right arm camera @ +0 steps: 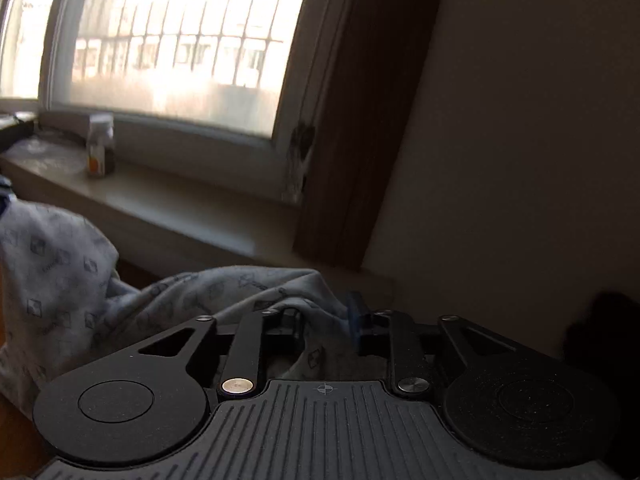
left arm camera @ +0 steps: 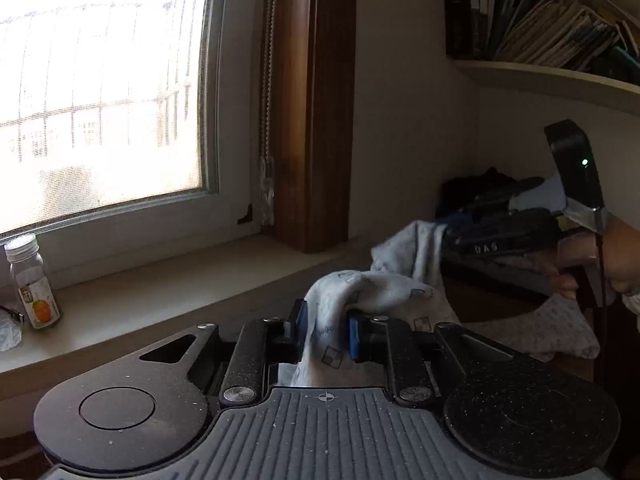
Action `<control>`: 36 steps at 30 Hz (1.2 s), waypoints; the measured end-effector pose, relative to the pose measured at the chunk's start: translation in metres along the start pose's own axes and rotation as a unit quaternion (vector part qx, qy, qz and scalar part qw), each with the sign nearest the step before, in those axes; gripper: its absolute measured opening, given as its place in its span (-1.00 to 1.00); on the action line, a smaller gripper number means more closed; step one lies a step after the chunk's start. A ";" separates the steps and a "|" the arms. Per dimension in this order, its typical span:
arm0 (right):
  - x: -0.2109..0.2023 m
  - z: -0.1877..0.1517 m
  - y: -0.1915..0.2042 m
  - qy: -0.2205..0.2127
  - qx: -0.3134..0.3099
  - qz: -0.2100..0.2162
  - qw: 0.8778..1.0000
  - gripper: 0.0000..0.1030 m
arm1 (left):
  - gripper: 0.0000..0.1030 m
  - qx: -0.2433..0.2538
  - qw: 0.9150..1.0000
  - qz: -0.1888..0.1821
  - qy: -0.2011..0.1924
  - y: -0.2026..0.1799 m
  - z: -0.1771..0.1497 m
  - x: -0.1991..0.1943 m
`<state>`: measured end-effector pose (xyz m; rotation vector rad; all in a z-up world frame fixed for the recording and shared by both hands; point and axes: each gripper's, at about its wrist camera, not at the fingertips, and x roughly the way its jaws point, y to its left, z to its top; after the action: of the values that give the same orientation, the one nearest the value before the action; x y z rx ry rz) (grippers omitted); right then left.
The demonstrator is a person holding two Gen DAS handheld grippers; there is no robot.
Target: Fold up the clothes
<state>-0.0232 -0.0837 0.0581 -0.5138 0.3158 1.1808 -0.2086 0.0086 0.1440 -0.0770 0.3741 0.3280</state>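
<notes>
Both claws, the left claw and right claw, are clamped on the patterned cloth, lifted before the windowsill.

- Left gripper: black speckled linkage arms, silver screws, blue pads, ribbed grey housing bearing a crosshair mark.
- Right gripper: matching build.
- Hand: wearing a patterned cuff.

"DAS" on right gripper (rest illegible).
</notes>
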 end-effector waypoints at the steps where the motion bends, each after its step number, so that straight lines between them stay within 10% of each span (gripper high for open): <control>1: 0.004 -0.006 0.000 0.018 0.001 0.003 1.000 -0.39 | -0.27 -0.001 1.000 0.005 0.000 0.000 0.000 0.000; 6: 0.020 -0.031 -0.006 0.095 0.007 0.017 0.995 -0.34 | 0.09 -0.014 1.000 0.001 -0.006 0.008 0.002 -0.011; 24: 0.074 -0.081 -0.049 0.129 0.137 0.089 0.978 0.13 | 0.14 -0.131 0.991 0.020 0.009 0.109 -0.076 0.020; 28: 0.086 -0.082 -0.048 0.131 0.127 0.090 0.979 -0.87 | 0.14 -0.149 0.989 0.017 0.005 0.126 -0.082 0.013; 32: 0.078 -0.066 -0.056 0.097 0.087 0.017 0.991 -0.92 | 0.23 -0.134 0.991 0.028 -0.002 0.127 -0.080 0.005; 36: 0.054 -0.032 -0.087 0.030 0.057 -0.149 0.987 -0.90 | 0.27 -0.138 0.989 0.044 0.004 0.133 -0.082 0.006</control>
<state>0.0780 -0.0831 0.0229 -0.4785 0.3428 0.8525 -0.2754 0.1249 0.0635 -0.3340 0.3394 0.4652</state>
